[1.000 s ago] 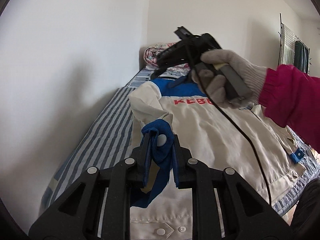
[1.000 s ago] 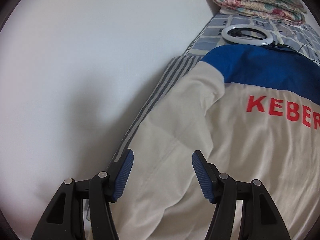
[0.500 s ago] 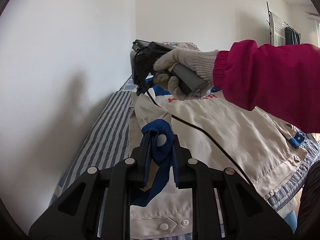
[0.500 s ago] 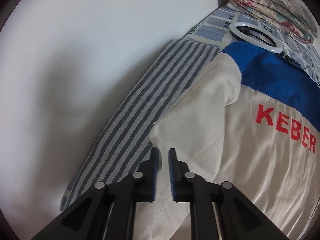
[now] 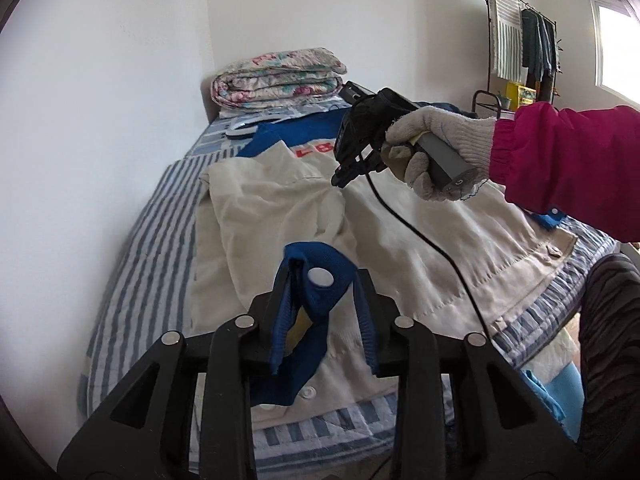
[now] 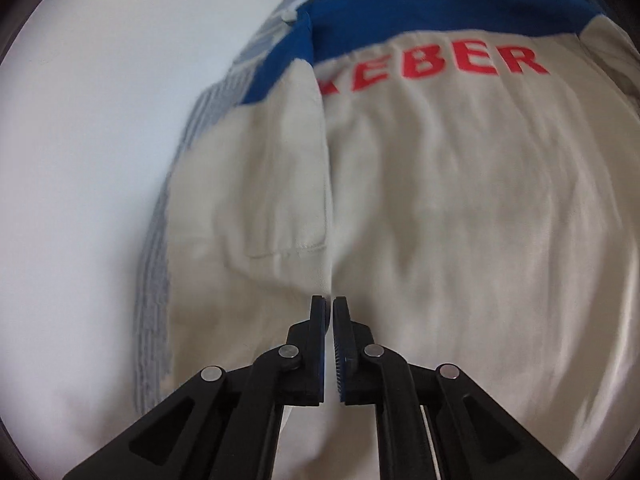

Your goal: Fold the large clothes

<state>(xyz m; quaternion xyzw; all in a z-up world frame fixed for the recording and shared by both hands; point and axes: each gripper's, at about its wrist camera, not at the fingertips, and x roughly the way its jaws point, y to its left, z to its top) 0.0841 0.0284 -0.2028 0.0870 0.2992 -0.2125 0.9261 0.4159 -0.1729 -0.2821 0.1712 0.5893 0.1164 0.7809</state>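
1. The cream-and-blue jacket (image 5: 400,216) lay back-up along the striped bed (image 5: 152,248), its left sleeve folded inward: the sleeve fold looked to be the step in hand.
2. The left gripper (image 5: 322,308), jaws opening, had the blue cuff (image 5: 316,284) loose between them.
3. The right gripper (image 6: 329,320), nearly closed with jaws parting slightly, seemed to pinch nothing.
4. Next, probably letting the cuff drop flat.

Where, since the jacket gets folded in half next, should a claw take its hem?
Probably the hem beside the snap buttons, coming in low from the near bedside. That stitched band lies flat on the striped sheet with its free edge facing this way, so it can be scooped from beneath.
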